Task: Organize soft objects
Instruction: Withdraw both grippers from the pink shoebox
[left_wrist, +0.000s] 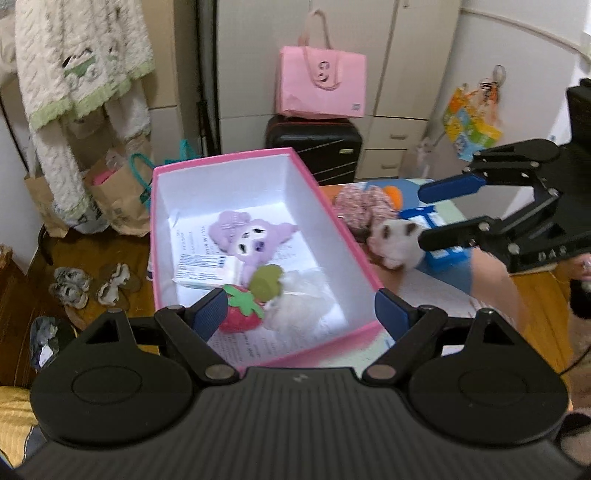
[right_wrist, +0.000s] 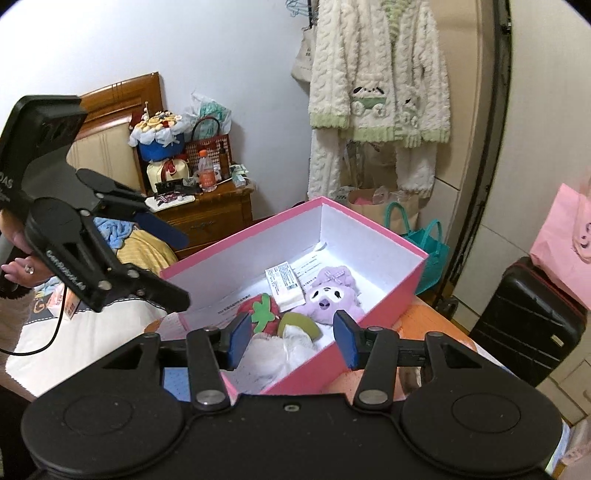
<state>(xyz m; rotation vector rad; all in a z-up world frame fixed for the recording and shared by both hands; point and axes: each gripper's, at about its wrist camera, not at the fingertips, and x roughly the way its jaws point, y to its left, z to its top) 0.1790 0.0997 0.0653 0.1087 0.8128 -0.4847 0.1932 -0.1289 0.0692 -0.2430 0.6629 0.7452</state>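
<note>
A pink box (left_wrist: 225, 159) (right_wrist: 325, 369) with a white inside stands on the table. In it lie a purple plush (left_wrist: 255, 240) (right_wrist: 328, 295), a strawberry plush (left_wrist: 240, 314) (right_wrist: 262, 312), a green round piece (left_wrist: 266, 282), a white fluffy item (left_wrist: 303, 295) (right_wrist: 280, 350) and a white packet (left_wrist: 207, 271). My left gripper (left_wrist: 299, 317) (right_wrist: 184, 269) hovers open over the box's near end, holding nothing. My right gripper (right_wrist: 291, 339) (left_wrist: 421, 218) is open too, above the box's near corner. A white hamster plush (left_wrist: 393, 238) and floral fabric (left_wrist: 362, 205) lie outside the box.
A blue carton (left_wrist: 439, 254) sits by the hamster plush. Behind the table stand a black suitcase (left_wrist: 314, 144) and a pink bag (left_wrist: 321, 85). Paper bags (left_wrist: 114, 192) and slippers (left_wrist: 88, 284) lie on the floor under a hanging fleece robe (right_wrist: 380, 92). A wooden cabinet (right_wrist: 207, 218) stands at the back.
</note>
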